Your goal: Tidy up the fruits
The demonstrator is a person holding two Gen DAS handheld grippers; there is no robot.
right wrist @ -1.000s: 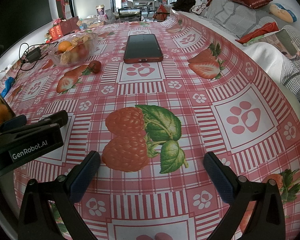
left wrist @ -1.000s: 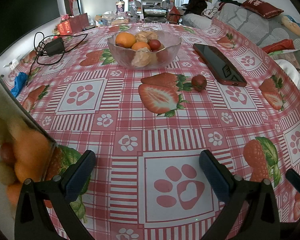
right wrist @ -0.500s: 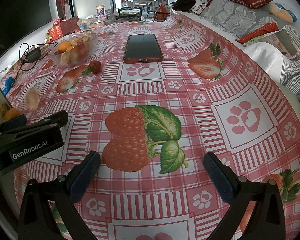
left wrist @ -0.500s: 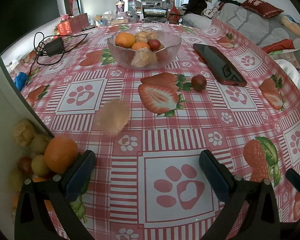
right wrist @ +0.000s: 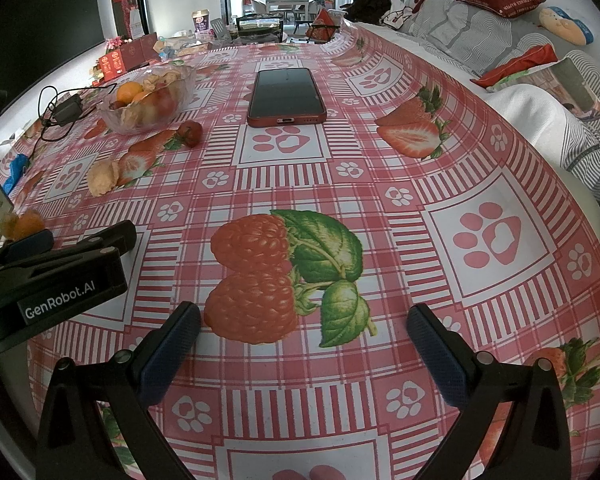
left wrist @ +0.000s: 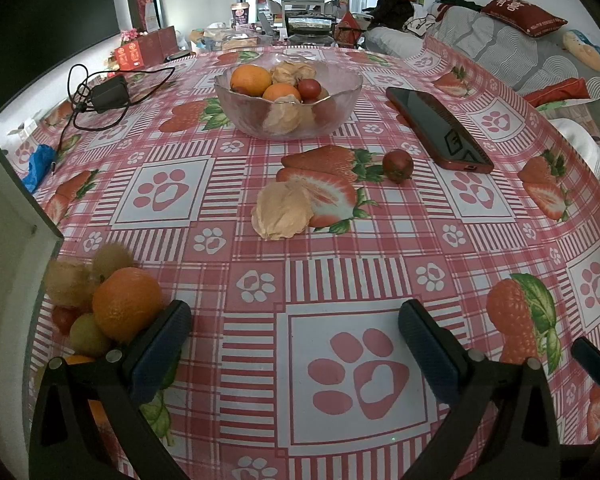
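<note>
On the surface (left wrist: 260, 280), covered by a red checked cloth with paw prints and strawberries, I see fruit in several places. Toward the far side stands a glass bowl (left wrist: 288, 120) holding two oranges (left wrist: 251, 79), a small red fruit (left wrist: 309, 88) and some papery husked fruits (left wrist: 292, 71). Just in front of it, on the bare cloth, one loose husked fruit (left wrist: 281, 216) lies over a printed strawberry, and a loose small red fruit (left wrist: 397, 165) sits a little farther right, near the end of a phone (left wrist: 438, 128) in a red case.

At the near left edge of my left view, a pile of fruit (left wrist: 100, 304) with an orange on top is clustered beside a pale panel (left wrist: 4, 240); I cannot tell what contains it. The orange in that pile appears right next to the left finger of my left tongs (left wrist: 296, 344), though I cannot tell whether they touch.

My left tongs are spread wide and hold nothing, hovering low over a paw print square. My right tongs (right wrist: 304, 348) are also spread wide and empty, over a printed raspberry. From the right view I can see the left tool's black body off to the left side, the phone straight ahead, and the bowl (right wrist: 148, 96) well off to the far left, with both loose fruits between it and the near edge. A charger with its cable (left wrist: 104, 96) lies at the far left of the cloth.
</note>
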